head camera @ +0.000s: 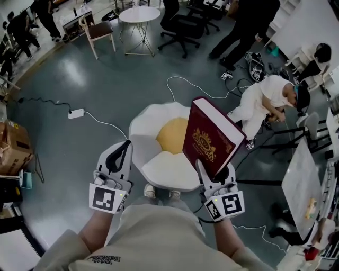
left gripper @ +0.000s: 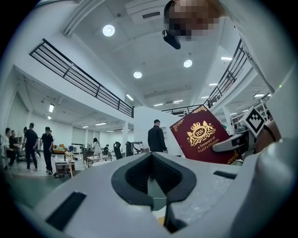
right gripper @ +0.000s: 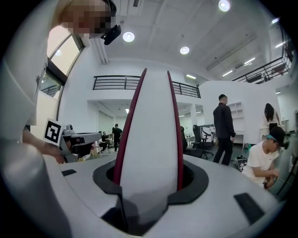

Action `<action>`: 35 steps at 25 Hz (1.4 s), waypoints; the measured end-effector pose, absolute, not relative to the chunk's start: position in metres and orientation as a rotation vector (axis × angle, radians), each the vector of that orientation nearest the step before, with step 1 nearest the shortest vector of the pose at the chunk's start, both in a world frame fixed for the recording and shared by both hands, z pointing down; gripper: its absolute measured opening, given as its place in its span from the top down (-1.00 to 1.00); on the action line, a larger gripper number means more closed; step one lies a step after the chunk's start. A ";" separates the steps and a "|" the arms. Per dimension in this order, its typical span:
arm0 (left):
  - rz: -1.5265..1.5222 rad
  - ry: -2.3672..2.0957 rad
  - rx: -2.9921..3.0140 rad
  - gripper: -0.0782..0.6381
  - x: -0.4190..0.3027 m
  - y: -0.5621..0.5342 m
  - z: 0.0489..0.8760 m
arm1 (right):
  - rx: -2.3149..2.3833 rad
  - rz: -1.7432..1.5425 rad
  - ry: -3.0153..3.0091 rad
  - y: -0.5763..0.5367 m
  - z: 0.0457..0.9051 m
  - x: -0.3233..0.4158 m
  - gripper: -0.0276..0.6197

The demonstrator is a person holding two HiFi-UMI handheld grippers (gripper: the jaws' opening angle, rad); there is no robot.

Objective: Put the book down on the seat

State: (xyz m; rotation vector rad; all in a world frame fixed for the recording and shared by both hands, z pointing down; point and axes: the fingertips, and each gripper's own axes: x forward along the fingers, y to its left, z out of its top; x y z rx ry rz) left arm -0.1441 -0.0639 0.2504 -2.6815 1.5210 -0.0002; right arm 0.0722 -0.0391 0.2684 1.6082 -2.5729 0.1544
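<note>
A thick dark red book (head camera: 209, 135) with a gold crest stands upright, held by its lower edge in my right gripper (head camera: 214, 170). It hangs over the right side of the white egg-shaped seat (head camera: 143, 127) with its yellow cushion (head camera: 172, 135). In the right gripper view the book's pale page edge (right gripper: 151, 135) fills the gap of the right gripper (right gripper: 149, 179), with both jaws pressed on the red covers. My left gripper (head camera: 123, 151) is shut and empty, beside the seat's left rim. In the left gripper view the left gripper (left gripper: 152, 160) points across at the book (left gripper: 202, 137).
A white cable and power strip (head camera: 77, 113) lie on the floor to the left. A person in white (head camera: 265, 103) crouches close to the right of the seat. A round table (head camera: 139, 14) and office chairs (head camera: 180, 26) stand farther off. A cardboard box (head camera: 10, 145) is at far left.
</note>
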 end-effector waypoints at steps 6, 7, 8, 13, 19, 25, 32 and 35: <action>0.020 1.551 -2.673 0.77 -0.134 -0.071 0.246 | 1.554 0.184 -2.591 -0.054 0.275 0.078 0.25; 0.024 1.558 -2.675 0.77 -0.132 -0.073 0.246 | 1.551 0.184 -2.597 -0.056 0.274 0.079 0.25; 0.026 1.565 -2.678 0.77 -0.131 -0.075 0.247 | 1.549 0.186 -2.605 -0.058 0.273 0.080 0.25; -0.009 1.590 -2.681 0.77 -0.124 -0.082 0.255 | 1.511 0.240 -2.590 -0.070 0.285 0.083 0.25; -0.069 1.631 -2.696 0.77 -0.120 -0.101 0.273 | 1.462 0.307 -2.531 -0.097 0.312 0.083 0.25; -0.126 1.691 -2.732 0.77 -0.118 -0.140 0.314 | 1.360 0.354 -2.442 -0.139 0.363 0.082 0.24; -0.134 1.667 -2.794 0.77 -0.114 -0.185 0.394 | 1.260 0.371 -2.351 -0.192 0.452 0.068 0.24; -0.146 1.664 -2.811 0.77 -0.106 -0.201 0.440 | 1.230 0.400 -2.326 -0.212 0.501 0.068 0.24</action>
